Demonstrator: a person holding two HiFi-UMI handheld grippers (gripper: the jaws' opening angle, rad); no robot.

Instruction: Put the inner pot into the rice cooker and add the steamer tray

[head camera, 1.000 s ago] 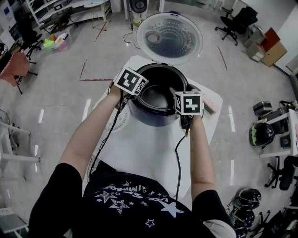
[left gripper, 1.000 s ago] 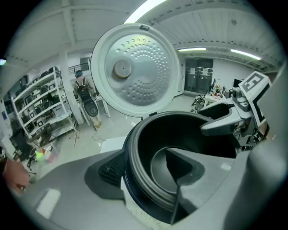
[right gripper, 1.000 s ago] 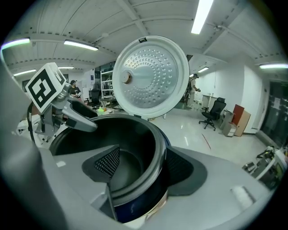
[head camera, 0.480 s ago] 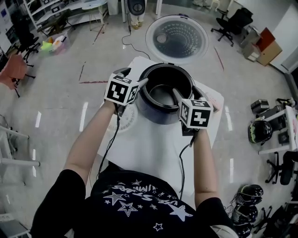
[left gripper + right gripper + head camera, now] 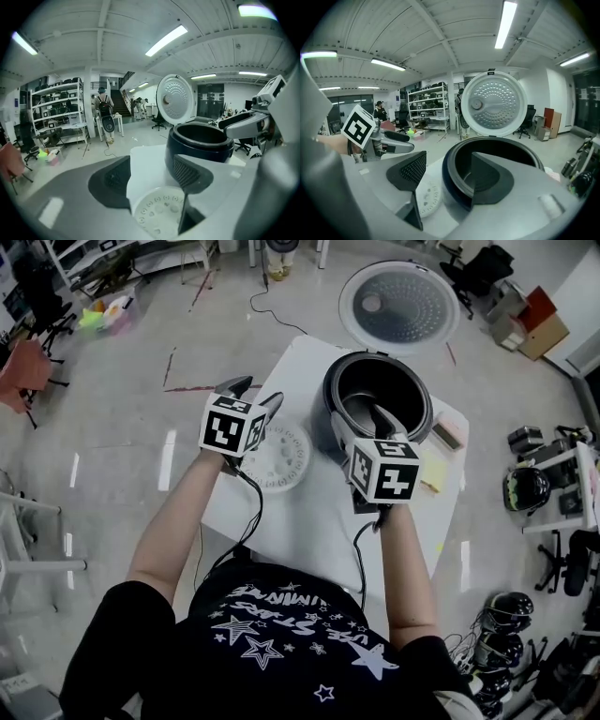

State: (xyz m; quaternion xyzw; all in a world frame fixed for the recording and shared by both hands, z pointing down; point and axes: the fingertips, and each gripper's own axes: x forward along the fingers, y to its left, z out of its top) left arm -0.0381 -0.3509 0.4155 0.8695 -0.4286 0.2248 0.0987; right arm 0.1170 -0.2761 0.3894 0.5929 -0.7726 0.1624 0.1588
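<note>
Polished floor, shelves and office chairs ring a white table (image 5: 309, 521) that carries the rice cooker (image 5: 330, 413), with its lid (image 5: 398, 307) thrown fully back. Inside, the inner pot (image 5: 366, 385) looks already seated, its metal wall showing below the dark rim.

What remains is the steamer tray (image 5: 281, 460), a white perforated disc lying flat on the table just left of the cooker. It looks like thin moulded plastic. I judge it light and stiff enough to keep its shape when held by one edge, but smooth and likely to slip or swing in a narrow pinch. Because it lies flat, the only real hold is the rim. One jaw would have to work under the edge nearest the person while the other comes down on top. Once the disc is carried level, it should drop onto the pot's rim without force.

The left tool (image 5: 255, 390) hangs over the tray's near-left side, forearm stretched forward, with the jaws pointing away from the body and slightly down. They stand wide apart with nothing between them except the tray and table below. The right tool (image 5: 361, 420) reaches over the cooker's front rim on a straight forearm, its jaws also wide and gripping nothing. One jaw lines up with the pot's opening and the other sits outside the wall. Whether either touches the rim cannot be told.
</note>
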